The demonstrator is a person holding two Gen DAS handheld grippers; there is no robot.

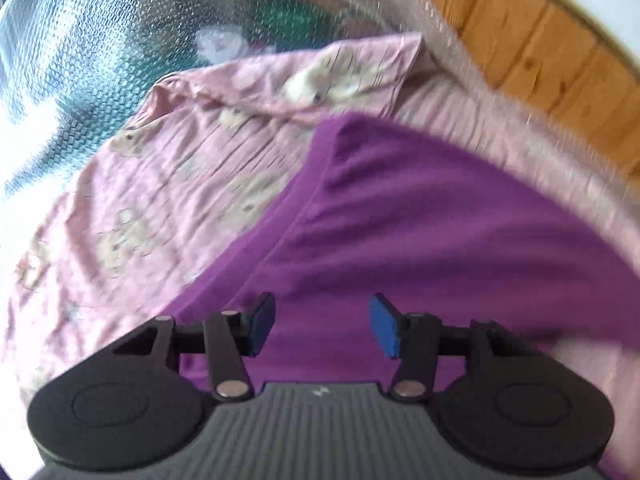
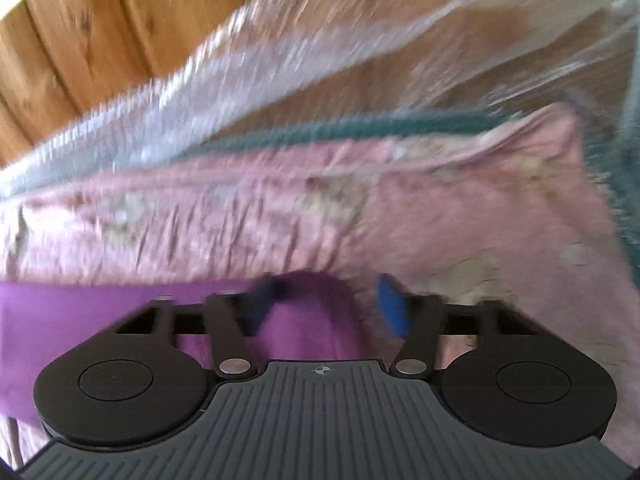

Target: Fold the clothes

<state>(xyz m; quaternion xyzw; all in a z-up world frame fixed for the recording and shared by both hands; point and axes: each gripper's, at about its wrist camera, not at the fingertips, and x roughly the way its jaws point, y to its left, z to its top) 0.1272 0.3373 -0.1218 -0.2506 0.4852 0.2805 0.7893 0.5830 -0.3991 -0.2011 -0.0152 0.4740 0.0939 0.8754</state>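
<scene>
Both of my grippers are spread and empty. My left gripper hangs with its blue pads wide apart just above the purple garment, nothing between them. My right gripper is likewise parted, its tips at a rounded edge of the same purple cloth, where the purple meets the pink; motion blur keeps me from telling whether a pad touches the fabric.

The purple garment lies on top of a pink printed cloth patterned with pale animal figures. In the left view a seam or folded edge runs diagonally across the purple, ending in a corner toward the far side. That fits either a fold already laid or a garment merely spread out, and I cannot tell which.

Handling, as I judge it: the purple piece looks like a soft, light knit, limp and not slippery, likely to drape and sag from any single hold. Corners and hems look like the best holds, one in each gripper, pinching only the top layer so the pink cloth stays down.

Count: two grippers, one purple garment, one pink cloth. Beyond them lie clear bubble wrap over a dark green surface, and wooden panelling.
</scene>
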